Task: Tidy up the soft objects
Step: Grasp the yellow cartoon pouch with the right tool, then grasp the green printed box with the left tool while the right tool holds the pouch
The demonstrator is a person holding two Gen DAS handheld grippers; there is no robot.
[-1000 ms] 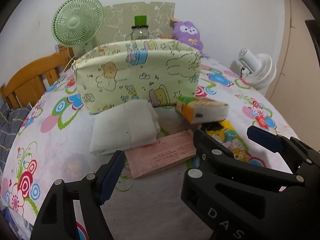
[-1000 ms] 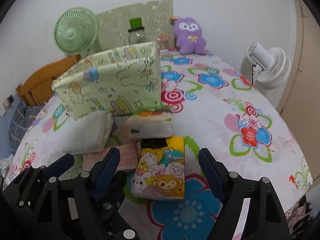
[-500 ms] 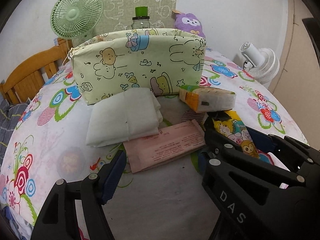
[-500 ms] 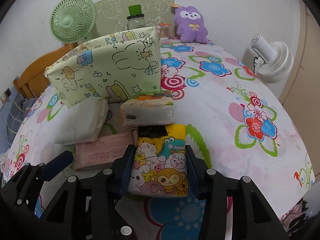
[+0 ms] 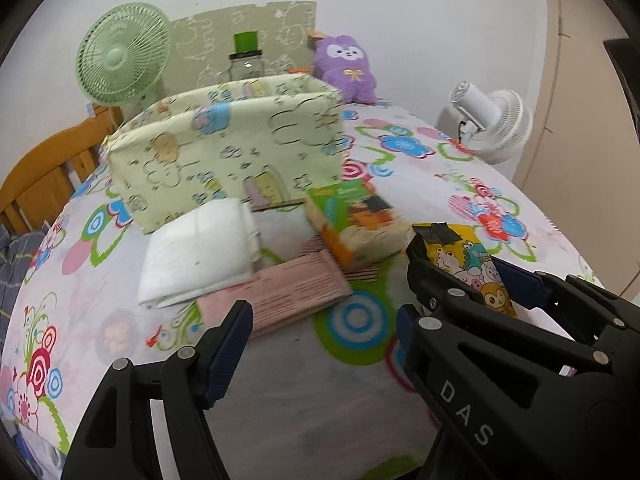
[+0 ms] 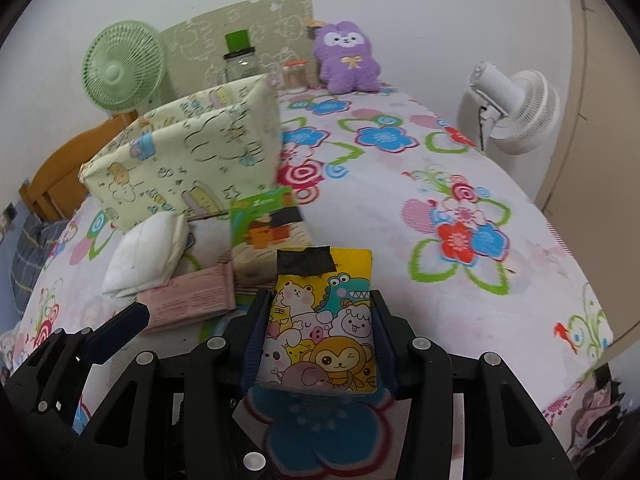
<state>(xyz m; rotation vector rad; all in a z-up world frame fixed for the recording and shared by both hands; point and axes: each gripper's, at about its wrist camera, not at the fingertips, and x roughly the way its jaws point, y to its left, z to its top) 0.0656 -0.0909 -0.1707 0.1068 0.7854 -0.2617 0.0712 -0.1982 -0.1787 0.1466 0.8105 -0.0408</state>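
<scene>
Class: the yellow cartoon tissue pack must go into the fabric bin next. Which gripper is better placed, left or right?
Right. The right gripper is shut on the tissue pack, lined up toward the fabric bin. The left gripper is open, holding nothing.

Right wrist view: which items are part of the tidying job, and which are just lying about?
Job items: cartoon-animal tissue pack clamped in the right tongs, green-orange tissue pack, white folded pad, pink packet, fabric storage box.

Lying about: green fan, white fan, purple plush, jar.
</scene>
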